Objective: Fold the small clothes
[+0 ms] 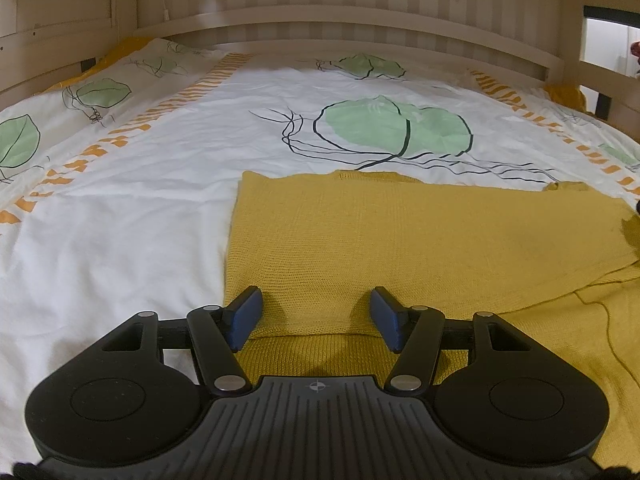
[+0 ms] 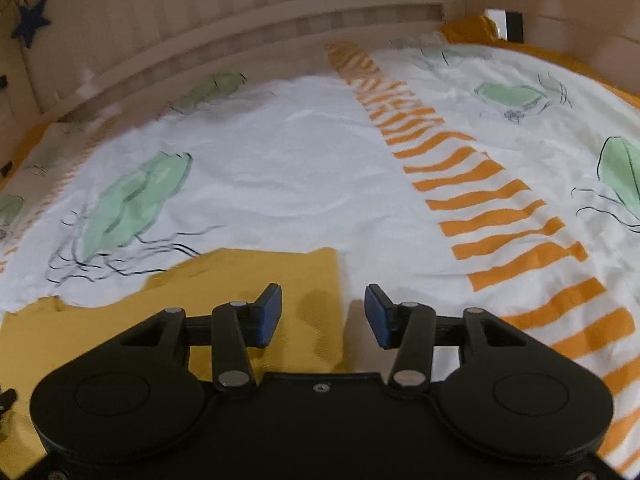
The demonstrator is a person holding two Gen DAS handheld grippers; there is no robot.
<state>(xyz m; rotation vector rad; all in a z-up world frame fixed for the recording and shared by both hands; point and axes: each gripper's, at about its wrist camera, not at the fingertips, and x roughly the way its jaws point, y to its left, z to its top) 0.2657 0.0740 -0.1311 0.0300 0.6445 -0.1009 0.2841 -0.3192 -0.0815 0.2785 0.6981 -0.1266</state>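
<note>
A mustard-yellow knitted garment [image 1: 420, 248] lies flat on the bed, partly folded, with one layer over another near its front edge. My left gripper [image 1: 316, 316] is open and empty, low over the garment's near left corner. In the right wrist view the same garment [image 2: 248, 292] shows its right edge. My right gripper [image 2: 323, 314] is open and empty, and it straddles that edge: the left finger is over the knit, the right finger over the sheet.
The bed is covered by a white duvet [image 1: 140, 208] with green leaf prints and orange striped bands [image 2: 500, 220]. A wooden slatted headboard [image 1: 340, 12] runs along the far side. A wooden side rail [image 2: 560, 4] stands at the right.
</note>
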